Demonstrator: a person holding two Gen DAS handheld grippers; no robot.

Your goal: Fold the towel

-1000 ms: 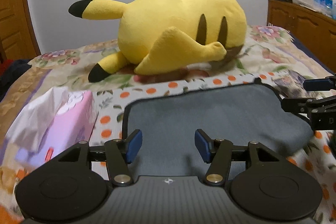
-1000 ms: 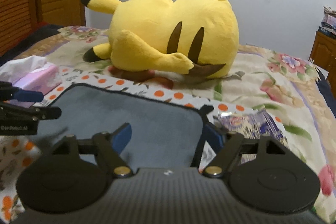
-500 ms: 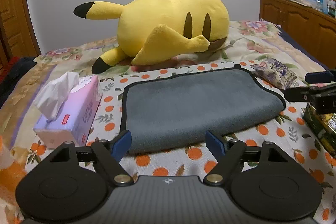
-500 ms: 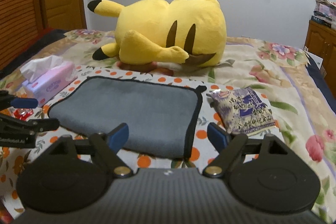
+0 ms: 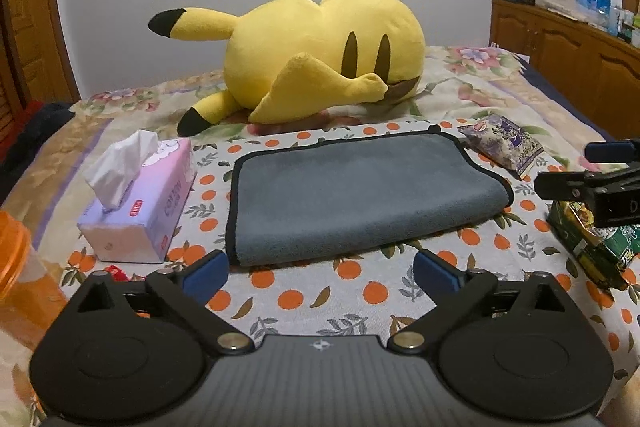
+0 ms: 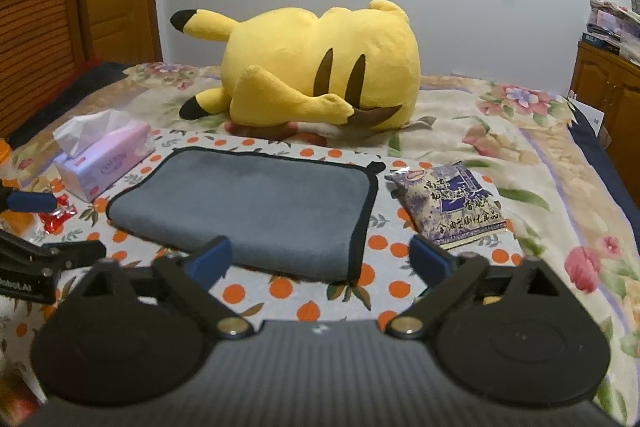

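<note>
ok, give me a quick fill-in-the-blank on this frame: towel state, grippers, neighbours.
1. The grey towel lies ____ in half on the orange-print cloth.
2. The left gripper and the right gripper both have their jaws ____.
3. Beyond the towel lies a ____ plush toy.
4. The tissue box sits to the towel's ____.

Missing words: folded; open; yellow; left

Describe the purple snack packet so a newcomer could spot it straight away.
Start at the big yellow plush lying across the bed, then drop to the grey towel on the orange-dotted cloth in front of it. The snack packet lies flat just off the towel's black-trimmed end, opposite the pink tissue box. It alone is a crinkly purple-and-white bag with printed characters.
</note>
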